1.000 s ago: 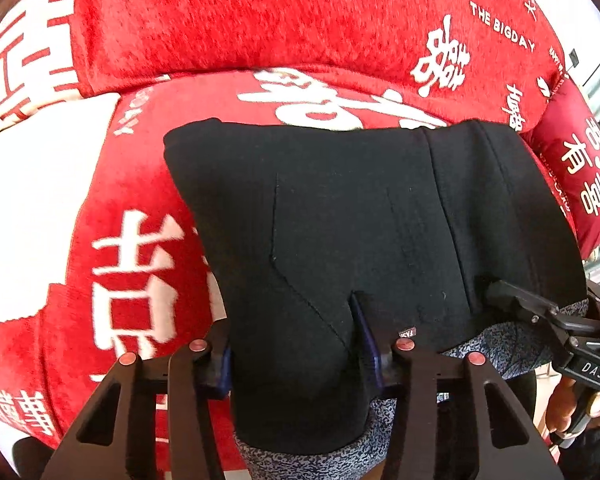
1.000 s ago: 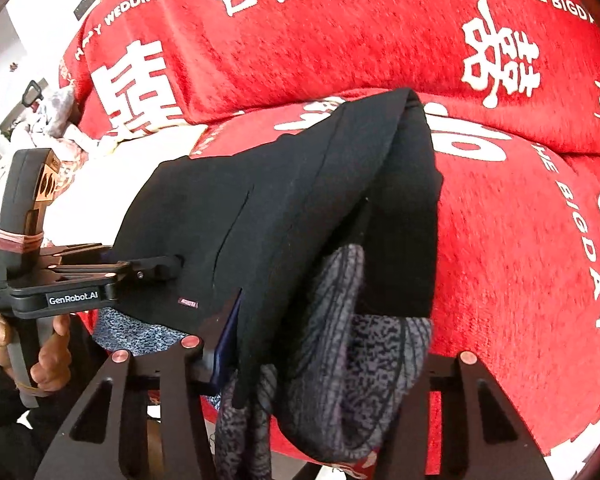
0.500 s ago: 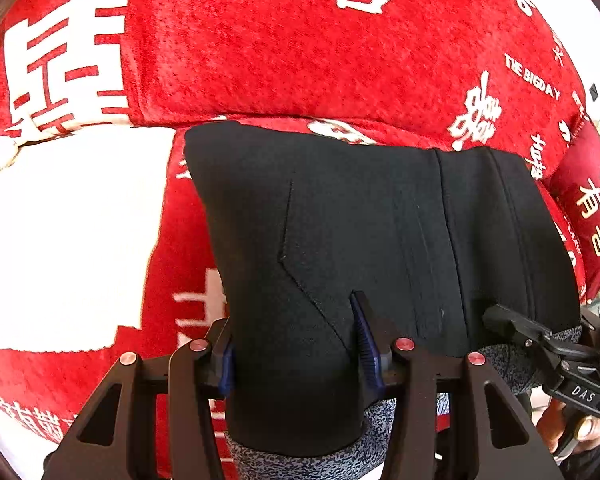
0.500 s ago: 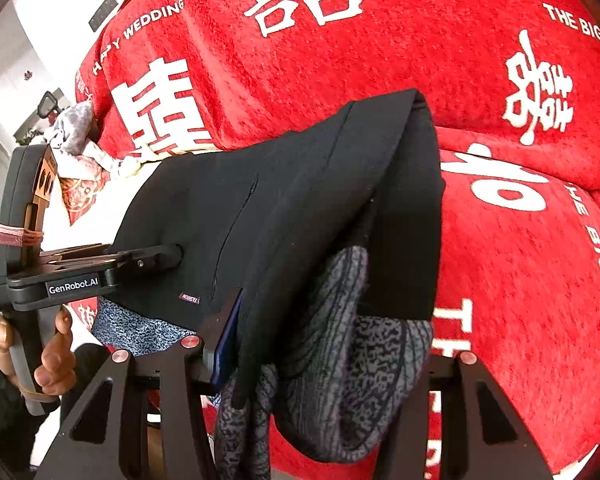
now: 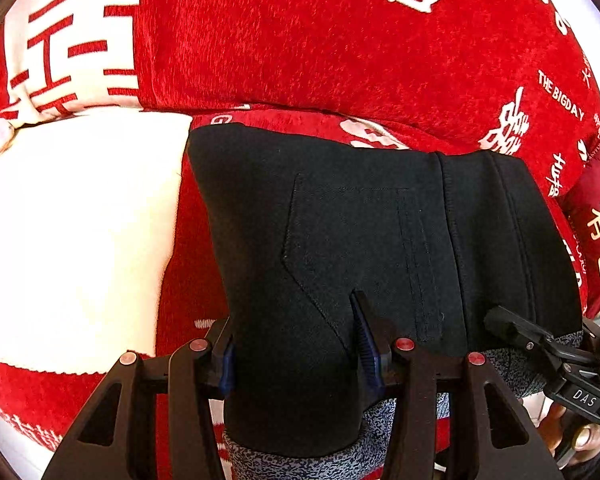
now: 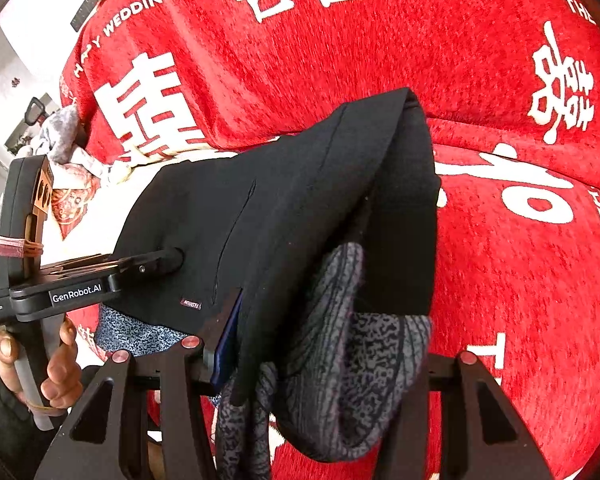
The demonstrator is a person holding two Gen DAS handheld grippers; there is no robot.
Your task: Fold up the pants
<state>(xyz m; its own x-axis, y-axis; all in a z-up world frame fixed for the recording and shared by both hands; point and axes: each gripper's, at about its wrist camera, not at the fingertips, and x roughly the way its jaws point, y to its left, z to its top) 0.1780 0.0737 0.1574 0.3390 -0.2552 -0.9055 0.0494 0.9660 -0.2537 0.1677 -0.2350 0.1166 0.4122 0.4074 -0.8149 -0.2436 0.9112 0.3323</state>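
The black pants (image 5: 380, 232) with a grey speckled lining are folded into a thick bundle, held above the red sofa seat. My left gripper (image 5: 296, 344) is shut on the bundle's near left edge; it also shows in the right wrist view (image 6: 168, 260). My right gripper (image 6: 312, 340) is shut on the near right edge of the pants (image 6: 284, 208), where grey lining bulges out between its fingers. It also shows at the right of the left wrist view (image 5: 500, 320).
A red sofa (image 5: 340, 48) with white characters fills the background. A white patch of the cover (image 5: 72, 232) lies left of the pants. A red cushion (image 5: 596, 216) sits at the far right. A heap of cloth (image 6: 60, 136) lies at the sofa's left end.
Both grippers have carried the folded pants forward toward the sofa back and to the left. The grips have not changed.
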